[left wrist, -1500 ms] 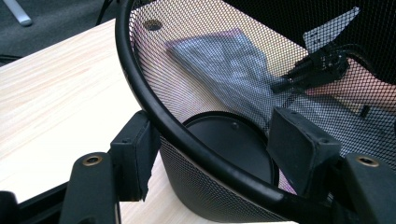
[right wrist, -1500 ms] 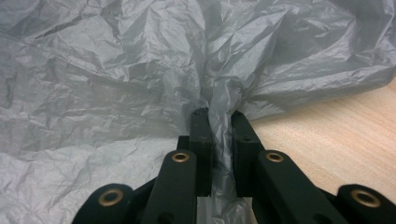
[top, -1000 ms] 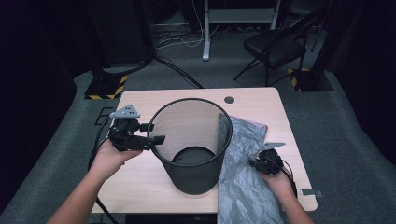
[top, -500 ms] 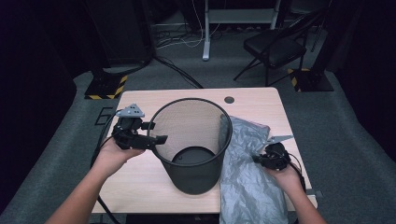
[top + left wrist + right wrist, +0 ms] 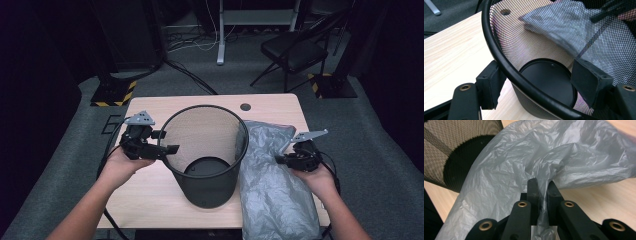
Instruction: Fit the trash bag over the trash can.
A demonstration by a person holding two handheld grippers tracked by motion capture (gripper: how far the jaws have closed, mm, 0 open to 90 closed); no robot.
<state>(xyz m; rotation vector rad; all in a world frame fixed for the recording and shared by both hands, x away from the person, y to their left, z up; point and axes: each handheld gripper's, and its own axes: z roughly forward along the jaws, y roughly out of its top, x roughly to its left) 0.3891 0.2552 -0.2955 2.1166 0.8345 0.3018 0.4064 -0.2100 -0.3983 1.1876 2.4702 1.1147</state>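
Note:
A black mesh waste bin (image 5: 210,187) stands upright in the middle of the wooden table (image 5: 145,195). My left gripper (image 5: 167,142) is at its left rim, open, with one jaw outside and one inside the bin rim (image 5: 506,67); the pads stand apart from the mesh. A crumpled grey plastic bag (image 5: 272,195) lies right of the bin and hangs over the table's front edge. My right gripper (image 5: 281,160) is shut on a fold of the bag (image 5: 506,170), which bunches up between the right gripper's (image 5: 541,185) pads. The bin wall (image 5: 454,150) shows beside the bag.
A round cable hole (image 5: 245,107) sits near the table's far edge. A folding chair (image 5: 295,50) and stand legs with cables are on the grey carpet beyond. Bare table surface lies left of the bin and in front of it.
My right gripper has risen with the bag pinched in it, lifting that fold off the table. The left gripper has stayed at the bin rim.

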